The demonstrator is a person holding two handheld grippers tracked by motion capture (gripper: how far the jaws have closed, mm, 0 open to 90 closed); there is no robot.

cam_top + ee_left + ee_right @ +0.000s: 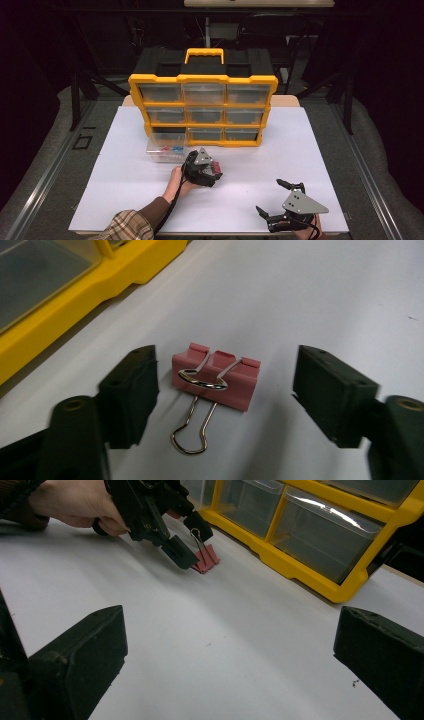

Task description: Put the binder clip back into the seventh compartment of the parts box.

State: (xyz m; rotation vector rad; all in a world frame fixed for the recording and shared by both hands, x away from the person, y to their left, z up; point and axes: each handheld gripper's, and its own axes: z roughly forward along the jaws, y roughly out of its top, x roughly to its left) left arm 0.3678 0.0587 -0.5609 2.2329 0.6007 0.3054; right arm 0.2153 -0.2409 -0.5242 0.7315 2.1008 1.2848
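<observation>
A pink binder clip [215,380] lies flat on the white tabletop [125,190], one wire handle folded over its body and the other stretched toward the camera. My left gripper [227,367] is lowered around it, one black jaw on either side and a gap between each pad and the clip. In the high view the clip [216,165] sits just in front of the yellow organizer, under the left gripper [212,172]. The right gripper view also catches this left gripper [192,542] straddling the clip [206,560]. My right gripper [272,196] rests open and empty near the front right edge.
A yellow drawer organizer [202,79] with clear drawers stands upright at the back of the tabletop. One clear drawer [162,150] holding several coloured clips sits out on the table, left of the left hand. Dark frames and floor surround the table.
</observation>
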